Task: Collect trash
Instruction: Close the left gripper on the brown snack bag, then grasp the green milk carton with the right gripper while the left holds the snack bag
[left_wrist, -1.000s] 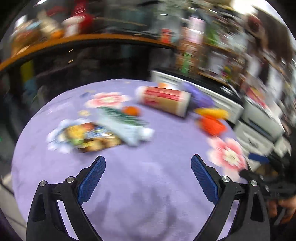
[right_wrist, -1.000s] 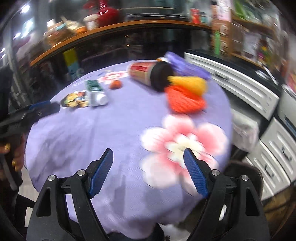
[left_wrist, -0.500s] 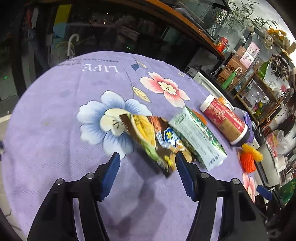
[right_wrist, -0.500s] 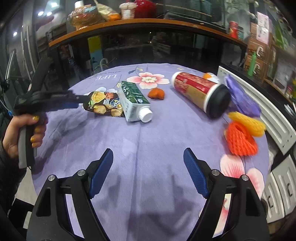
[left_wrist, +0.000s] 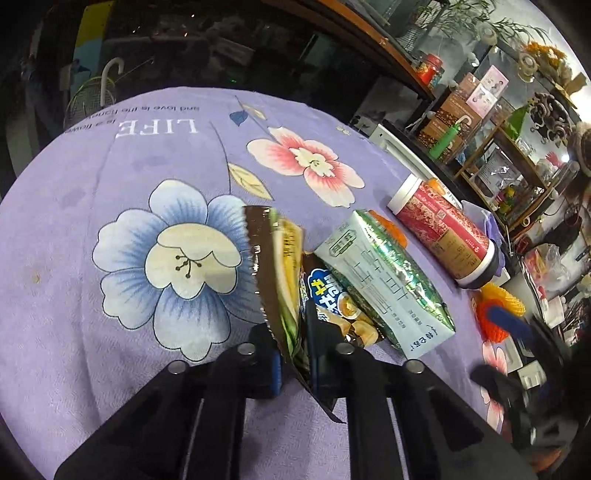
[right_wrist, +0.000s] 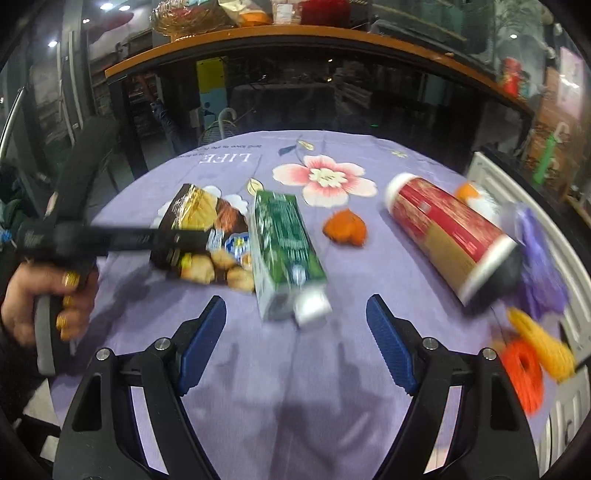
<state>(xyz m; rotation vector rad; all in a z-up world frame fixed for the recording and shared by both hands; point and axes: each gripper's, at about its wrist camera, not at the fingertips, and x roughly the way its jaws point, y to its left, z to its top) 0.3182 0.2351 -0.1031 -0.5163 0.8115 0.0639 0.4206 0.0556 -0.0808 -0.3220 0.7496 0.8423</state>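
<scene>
Snack wrapper (left_wrist: 284, 280) pinched in left tongs (left_wrist: 293, 363)

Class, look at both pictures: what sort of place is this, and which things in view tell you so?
Probably a small shop or café: a long wooden counter, cluttered display shelves of boxes and ornaments, and a round table under a purple floral tablecloth.

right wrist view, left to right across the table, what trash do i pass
snack wrapper → green carton → orange peel → red canister → purple bag
</scene>
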